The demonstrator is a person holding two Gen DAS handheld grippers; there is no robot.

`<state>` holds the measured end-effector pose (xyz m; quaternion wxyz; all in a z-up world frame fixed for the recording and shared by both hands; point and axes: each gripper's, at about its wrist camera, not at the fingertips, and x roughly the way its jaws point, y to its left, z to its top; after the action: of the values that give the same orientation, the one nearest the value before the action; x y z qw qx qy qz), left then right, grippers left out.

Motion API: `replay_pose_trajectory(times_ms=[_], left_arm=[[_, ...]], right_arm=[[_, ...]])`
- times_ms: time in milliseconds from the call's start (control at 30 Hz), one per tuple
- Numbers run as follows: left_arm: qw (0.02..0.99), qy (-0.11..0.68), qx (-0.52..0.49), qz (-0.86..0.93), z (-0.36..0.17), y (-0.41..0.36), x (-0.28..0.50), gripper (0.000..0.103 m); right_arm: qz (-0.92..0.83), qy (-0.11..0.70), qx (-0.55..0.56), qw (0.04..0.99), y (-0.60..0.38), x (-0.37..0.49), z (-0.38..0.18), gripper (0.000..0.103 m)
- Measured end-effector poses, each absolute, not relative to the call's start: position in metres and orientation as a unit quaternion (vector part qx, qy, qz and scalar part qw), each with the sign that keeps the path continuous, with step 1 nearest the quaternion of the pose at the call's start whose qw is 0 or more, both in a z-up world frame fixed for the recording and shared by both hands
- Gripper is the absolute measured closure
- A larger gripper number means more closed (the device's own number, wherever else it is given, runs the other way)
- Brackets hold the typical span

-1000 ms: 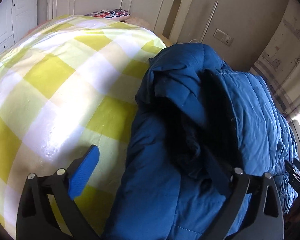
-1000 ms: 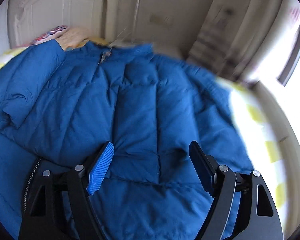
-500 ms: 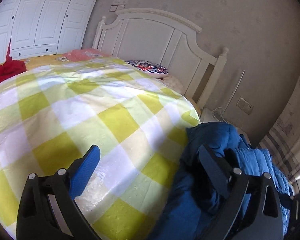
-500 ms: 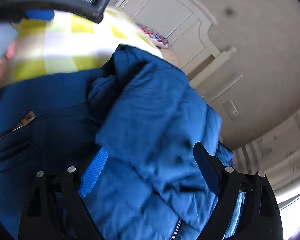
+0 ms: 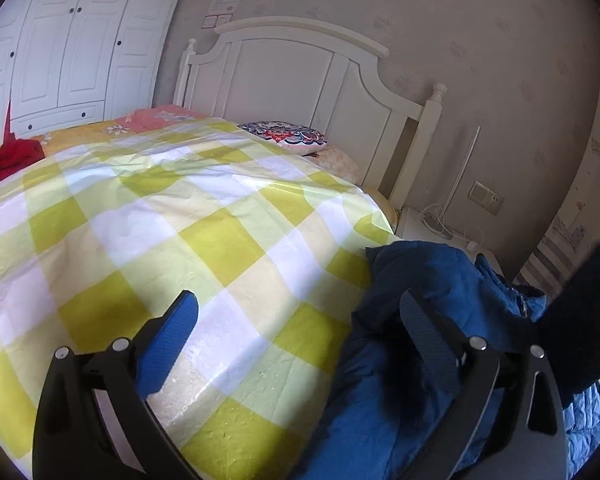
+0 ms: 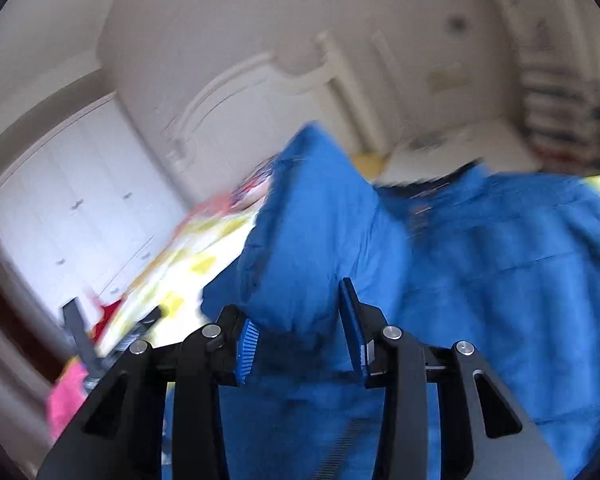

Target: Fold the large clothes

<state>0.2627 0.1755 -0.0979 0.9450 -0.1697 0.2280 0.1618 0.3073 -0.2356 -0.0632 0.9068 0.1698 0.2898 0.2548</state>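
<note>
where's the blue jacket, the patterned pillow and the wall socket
blue jacket [image 5: 432,276]: left wrist view, on its bunched top fold.
patterned pillow [image 5: 288,139]: left wrist view, middle of its face.
wall socket [image 5: 487,197]: left wrist view, centre of the plate.

Left gripper [image 5: 296,316] agape; right gripper [image 6: 298,320] just narrowed

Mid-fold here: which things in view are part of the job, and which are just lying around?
Part of the job:
- blue puffer jacket
- right tool, jaws just closed in on a bunched fold of the jacket
- left tool, open over the bed
- checked bedspread, the folding surface

Lying about:
- patterned cushion
- red cloth
- wardrobe
- wall socket
</note>
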Motion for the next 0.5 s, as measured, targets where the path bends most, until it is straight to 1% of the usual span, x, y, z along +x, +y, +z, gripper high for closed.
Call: replay_pose_trajectory(times_ms=[33,133,200,267,300,333,367,433,500], left_arm=[[0.945,0.232,-0.164,0.161,-0.098,0.173,0.265,0.003],[0.946,0.231,-0.160,0.161,-0.098,0.172,0.264,0.003],[0.947,0.224,-0.166,0.161,-0.097,0.174,0.261,0.003],[0.945,0.225,-0.174,0.164,-0.099,0.177,0.260,0.003],[0.943,0.228,-0.177,0.163,-0.099,0.179,0.261,0.003],[0.942,0.233,-0.179,0.163,-0.100,0.179,0.262,0.003],[0.941,0.238,-0.179,0.162,-0.101,0.180,0.264,0.003],[0.940,0.244,-0.175,0.160,-0.102,0.179,0.267,0.003],[0.942,0.242,-0.170,0.159,-0.102,0.177,0.266,0.003]], right_arm=[[0.248,0.297,0.164,0.907,-0.238,0.309,-0.065,0.070],[0.218,0.305,0.197,0.906,-0.254,0.314,-0.075,0.071],[0.176,0.299,0.251,0.904,-0.281,0.322,-0.083,0.072],[0.144,0.310,0.304,0.889,-0.305,0.327,-0.098,0.072],[0.122,0.334,0.343,0.869,-0.322,0.334,-0.114,0.071],[0.116,0.354,0.360,0.855,-0.333,0.336,-0.127,0.064],[0.117,0.372,0.368,0.844,-0.336,0.340,-0.140,0.062],[0.129,0.362,0.370,0.846,-0.340,0.337,-0.147,0.062],[0.121,0.359,0.348,0.857,-0.334,0.336,-0.143,0.062]])
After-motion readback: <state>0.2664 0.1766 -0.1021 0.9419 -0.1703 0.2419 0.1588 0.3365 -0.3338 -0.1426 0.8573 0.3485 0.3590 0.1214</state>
